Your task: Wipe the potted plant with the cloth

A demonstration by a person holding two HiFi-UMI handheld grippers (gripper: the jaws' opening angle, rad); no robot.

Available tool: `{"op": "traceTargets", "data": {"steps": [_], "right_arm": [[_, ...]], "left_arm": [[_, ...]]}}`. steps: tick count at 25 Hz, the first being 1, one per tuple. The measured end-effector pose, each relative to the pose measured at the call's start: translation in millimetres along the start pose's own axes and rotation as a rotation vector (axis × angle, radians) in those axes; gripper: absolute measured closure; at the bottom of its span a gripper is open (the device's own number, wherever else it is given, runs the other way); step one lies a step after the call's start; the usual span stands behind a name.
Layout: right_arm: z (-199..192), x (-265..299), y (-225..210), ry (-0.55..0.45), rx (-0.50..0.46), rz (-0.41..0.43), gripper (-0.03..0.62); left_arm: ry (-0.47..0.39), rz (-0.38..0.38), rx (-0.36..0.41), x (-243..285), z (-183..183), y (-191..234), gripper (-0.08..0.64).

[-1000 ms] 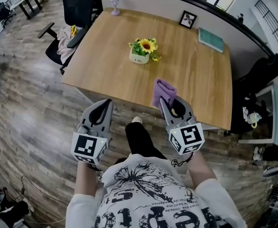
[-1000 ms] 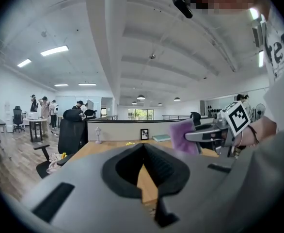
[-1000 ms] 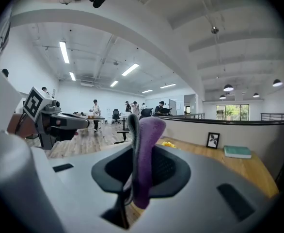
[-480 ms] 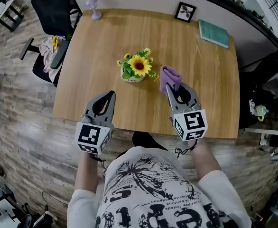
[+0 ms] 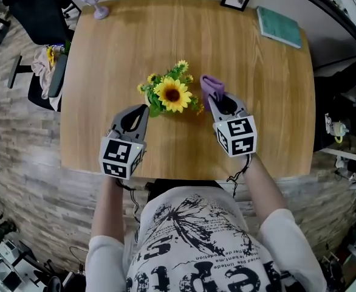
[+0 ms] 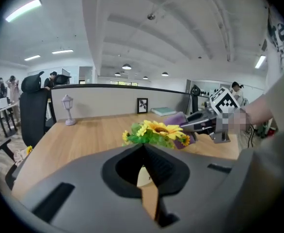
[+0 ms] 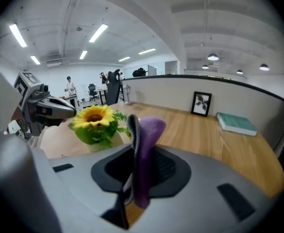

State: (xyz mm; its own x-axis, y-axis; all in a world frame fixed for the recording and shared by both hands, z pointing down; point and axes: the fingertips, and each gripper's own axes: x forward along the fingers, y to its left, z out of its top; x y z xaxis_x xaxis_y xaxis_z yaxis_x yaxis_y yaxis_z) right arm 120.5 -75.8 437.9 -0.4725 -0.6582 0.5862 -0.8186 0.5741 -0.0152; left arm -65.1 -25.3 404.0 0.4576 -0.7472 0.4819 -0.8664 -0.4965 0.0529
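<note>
Within the last second both of the person's hands have come forward and down from short of the near edge of the table (image 5: pixel 166 35), and they now hang over the wood on either side of the potted plant (image 5: pixel 171 94). The wiping has not yet begun, by the look of it, but the approach seems all but finished: the tool is at the plant rather than on its way to it.

The right hand-held gripper (image 5: pixel 217 100) is clamped on the purple cloth (image 5: pixel 211 84), as it was a second ago. A folded end stands up past the jaw tips. The left hand-held gripper (image 5: pixel 143 107) has its jaws pressed together with nothing between them.

The plant, a sunflower spray in a pale pot, stands near the middle of the table, between the two grippers. The left tips sit just beside the leaves on the plant's left, and the pot shows straight ahead of them in the left gripper view. The cloth is just beside the blooms on the plant's right, slightly farther from the person than the big sunflower. Whether it touches a petal cannot be told.
</note>
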Motion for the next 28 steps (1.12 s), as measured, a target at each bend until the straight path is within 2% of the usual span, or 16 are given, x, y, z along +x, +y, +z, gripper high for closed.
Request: {"op": "traceTargets", "data": {"steps": [5,9,14,21,28], "right_arm": [[-15,44,-5,0.119,0.025,0.007,0.517],[-17,67,3,0.171,0.047,0.060,0.517],[-21,81,18,0.219,0.054,0.119,0.517],[-31,83,48,0.248,0.053,0.179,0.518],[-38,72,63,0.247,0.098,0.165,0.518]], "left_arm": [[0.067,-0.076,-0.088,37,-22,14,0.557],[0.132,-0.101,-0.083,53,-37,18,0.557],[0.131,-0.142,-0.126,53,-38,16,0.557],[0.104,-0.178,-0.089,52,-36,16,0.557],[0.053,-0.194,-0.069,50,-35,15,0.557]]}}
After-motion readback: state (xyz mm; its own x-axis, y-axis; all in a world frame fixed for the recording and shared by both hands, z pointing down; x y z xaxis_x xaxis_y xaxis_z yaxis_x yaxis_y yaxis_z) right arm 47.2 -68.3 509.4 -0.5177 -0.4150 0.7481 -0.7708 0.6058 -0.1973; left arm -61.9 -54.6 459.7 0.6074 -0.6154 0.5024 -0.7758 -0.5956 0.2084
